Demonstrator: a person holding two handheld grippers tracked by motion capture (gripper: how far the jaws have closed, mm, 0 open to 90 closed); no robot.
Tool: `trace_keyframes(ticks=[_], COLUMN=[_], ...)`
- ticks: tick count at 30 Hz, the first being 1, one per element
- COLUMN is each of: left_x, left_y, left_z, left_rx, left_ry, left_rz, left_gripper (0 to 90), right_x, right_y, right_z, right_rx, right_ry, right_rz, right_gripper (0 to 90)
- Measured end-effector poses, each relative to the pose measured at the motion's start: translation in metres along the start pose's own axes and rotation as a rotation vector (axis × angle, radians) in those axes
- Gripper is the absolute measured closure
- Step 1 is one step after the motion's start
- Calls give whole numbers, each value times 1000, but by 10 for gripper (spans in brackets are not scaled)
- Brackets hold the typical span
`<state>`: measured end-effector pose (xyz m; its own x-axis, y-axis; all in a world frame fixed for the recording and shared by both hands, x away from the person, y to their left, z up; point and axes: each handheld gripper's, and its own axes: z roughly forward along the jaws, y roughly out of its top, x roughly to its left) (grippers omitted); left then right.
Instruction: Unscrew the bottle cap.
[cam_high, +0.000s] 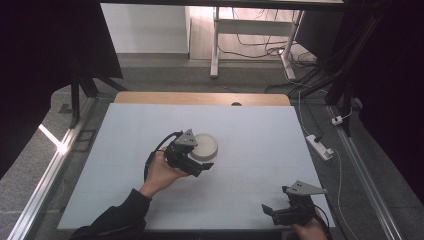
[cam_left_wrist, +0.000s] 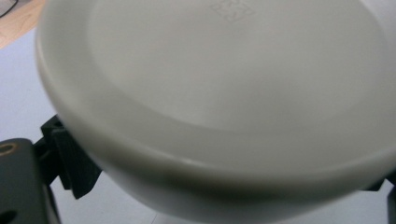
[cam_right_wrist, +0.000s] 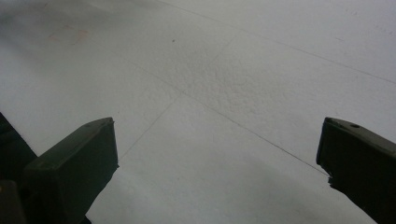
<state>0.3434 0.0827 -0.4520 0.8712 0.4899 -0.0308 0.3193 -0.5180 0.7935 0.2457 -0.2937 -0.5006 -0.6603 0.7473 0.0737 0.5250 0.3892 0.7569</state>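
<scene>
1. I am counting one white round dish (cam_high: 205, 145) on the counter (cam_high: 260, 135), two grippers, and two hands holding them.
2. I am seeing the dish lying near the middle of the counter, slightly toward its left edge, with my left gripper (cam_high: 200, 161) at its near rim.
3. I am looking along the left gripper, where the dish (cam_left_wrist: 224, 93) is looming large and blurred: pale, smooth, thick-rimmed, with a faint embossed mark (cam_left_wrist: 229, 9) on its flat face. The jaws are sitting on either side of it; whether they are pressing on it, I cannot tell.
4. I am holding my right gripper (cam_high: 277, 212) low at the counter's near right corner, well apart from the dish.
5. I am seeing, from the right gripper (cam_right_wrist: 217, 158), its jaws standing wide apart over bare counter (cam_right_wrist: 224, 74) crossed by thin lines.
</scene>
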Motion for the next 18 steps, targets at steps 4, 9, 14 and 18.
trace_keyframes(ticks=[4,9,14,18], left_x=[0,-2,-1,-1], left_y=[-2,-3,-3,-3], left_z=[3,5,4,3], left_rx=[0,-3,-9,-9], left_ry=[-13,-14,-13,-10], left_rz=[-7,-9,-9,-3], left_gripper=[73,74,73,73], right_x=[2,5,8,12], right_y=[1,5,9,15], right_z=[-1,-4,-5,-4], right_rx=[-10,-54,-74,-87], right_ry=[-4,11,21,27], right_rz=[-10,-3,-9,-25], right_gripper=[0,0,0,0])
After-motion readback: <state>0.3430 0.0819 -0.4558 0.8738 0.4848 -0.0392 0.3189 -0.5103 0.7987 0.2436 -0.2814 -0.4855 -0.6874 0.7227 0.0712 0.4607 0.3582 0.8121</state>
